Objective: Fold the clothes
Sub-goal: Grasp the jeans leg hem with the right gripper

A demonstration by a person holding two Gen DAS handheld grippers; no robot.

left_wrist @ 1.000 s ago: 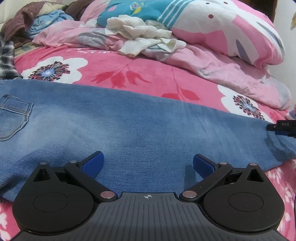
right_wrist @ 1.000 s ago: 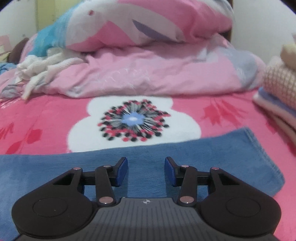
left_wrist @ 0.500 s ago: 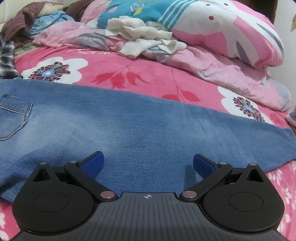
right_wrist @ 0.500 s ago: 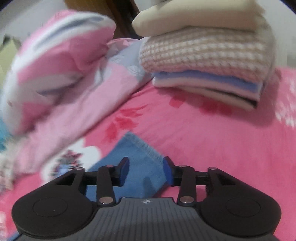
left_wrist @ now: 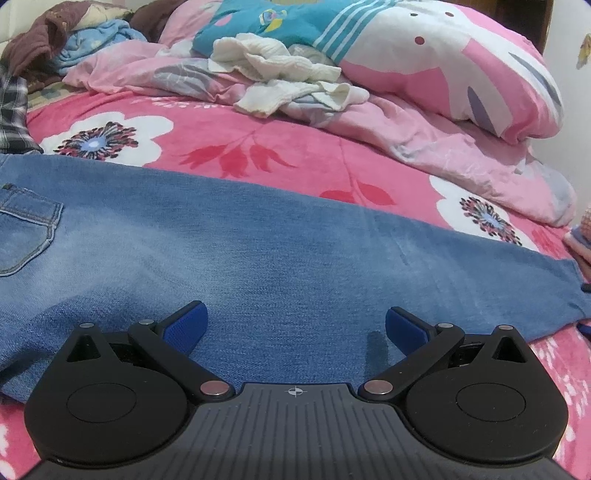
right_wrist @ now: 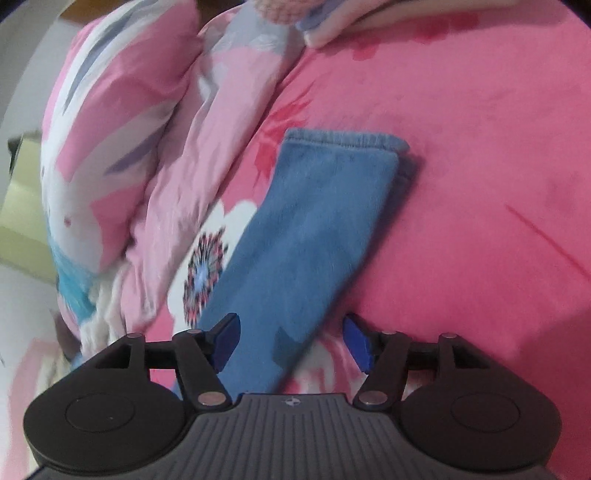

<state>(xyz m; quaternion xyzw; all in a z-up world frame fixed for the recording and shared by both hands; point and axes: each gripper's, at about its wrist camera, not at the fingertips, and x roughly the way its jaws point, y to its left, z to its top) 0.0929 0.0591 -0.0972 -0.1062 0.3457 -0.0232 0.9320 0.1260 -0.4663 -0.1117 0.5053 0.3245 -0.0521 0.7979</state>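
Left wrist view: the left gripper (left_wrist: 293,326) hangs tilted down over the jeans (left_wrist: 280,266), jaws spread wide with nothing between the blue pads, just denim underneath. The jeans lie flat across the bed (left_wrist: 229,147), back pocket (left_wrist: 27,236) at the far left and the leg running off to the right. Behind them there's a crumpled white garment (left_wrist: 288,77) on the pink duvet (left_wrist: 424,136), and a pile of clothes (left_wrist: 70,40) in the top left corner. No readable writing anywhere here. Right wrist view: the right gripper (right_wrist: 291,341) is rolled over, so the bed looks tipped, and it points down at the hem end of the jeans leg (right_wrist: 306,229). Its jaws have just been opening and stand apart; the denim runs up between them but the pads aren't pressing on it. A folded stack (right_wrist: 332,22) peeks in at the top edge. It's blurry, no labels I can make out.
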